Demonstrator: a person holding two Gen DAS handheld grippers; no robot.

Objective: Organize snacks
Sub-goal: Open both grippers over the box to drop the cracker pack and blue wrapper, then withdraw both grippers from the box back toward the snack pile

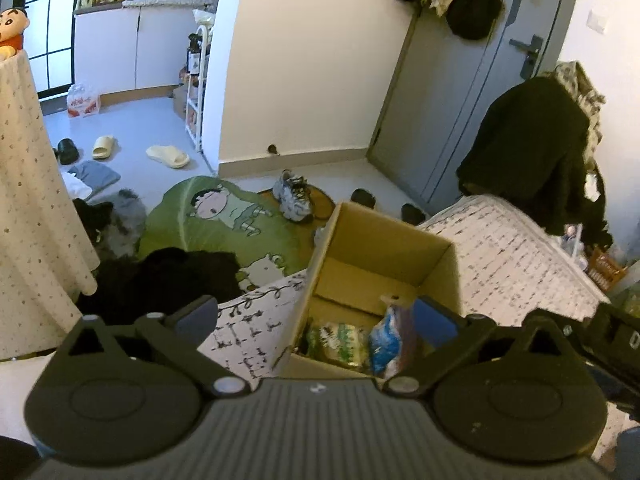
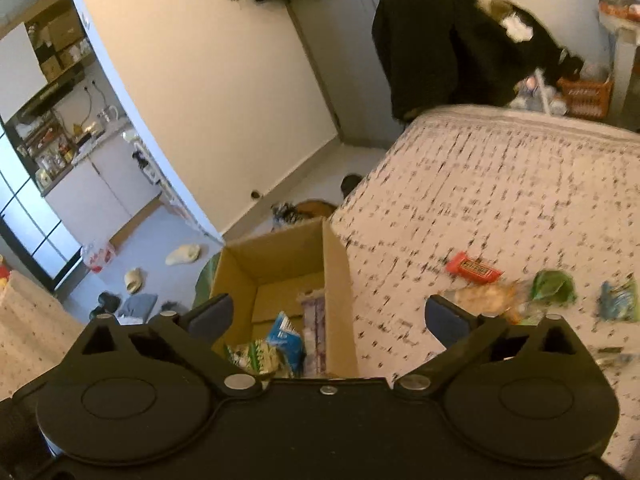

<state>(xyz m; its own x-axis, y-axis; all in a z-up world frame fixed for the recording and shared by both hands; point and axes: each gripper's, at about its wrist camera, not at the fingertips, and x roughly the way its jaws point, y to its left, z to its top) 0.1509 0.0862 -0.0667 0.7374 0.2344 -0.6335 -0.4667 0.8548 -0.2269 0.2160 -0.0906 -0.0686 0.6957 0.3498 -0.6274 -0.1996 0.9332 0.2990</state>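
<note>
Two grippers stand with their jaws spread wide and nothing between the pads: the left gripper (image 1: 316,316) hangs over the near end of the cardboard box (image 1: 436,276), the right gripper (image 2: 326,314) straddles the box's right wall, one finger over the inside and one over the bed (image 2: 500,184).

Inside the box, at its near end, lie a green-and-white packet (image 1: 340,340), a blue packet (image 1: 386,340) and a purple packet (image 2: 314,320) leaning on the right wall. The far half of the box floor is bare cardboard. Right of the box, well apart from it on the bedspread, loose snacks wait: a clear bag of orange snacks (image 2: 488,294) nearest, then a red bar (image 2: 474,268), a green packet (image 2: 554,284) and a teal packet (image 2: 618,300) farther right.

Risk, as I judge it: the box sits at the bed's edge beside the floor, so a nudge from either gripper against its wall could tip it off. The soft bedspread may also let a thin packet slide away as the pads close, and the right view is blurred, so exact packet outlines are uncertain.

Only the right wrist view shows the loose snacks on the bed. Only the left view shows the green rug (image 1: 224,220) and sneaker (image 1: 294,196) on the floor beyond the box.
</note>
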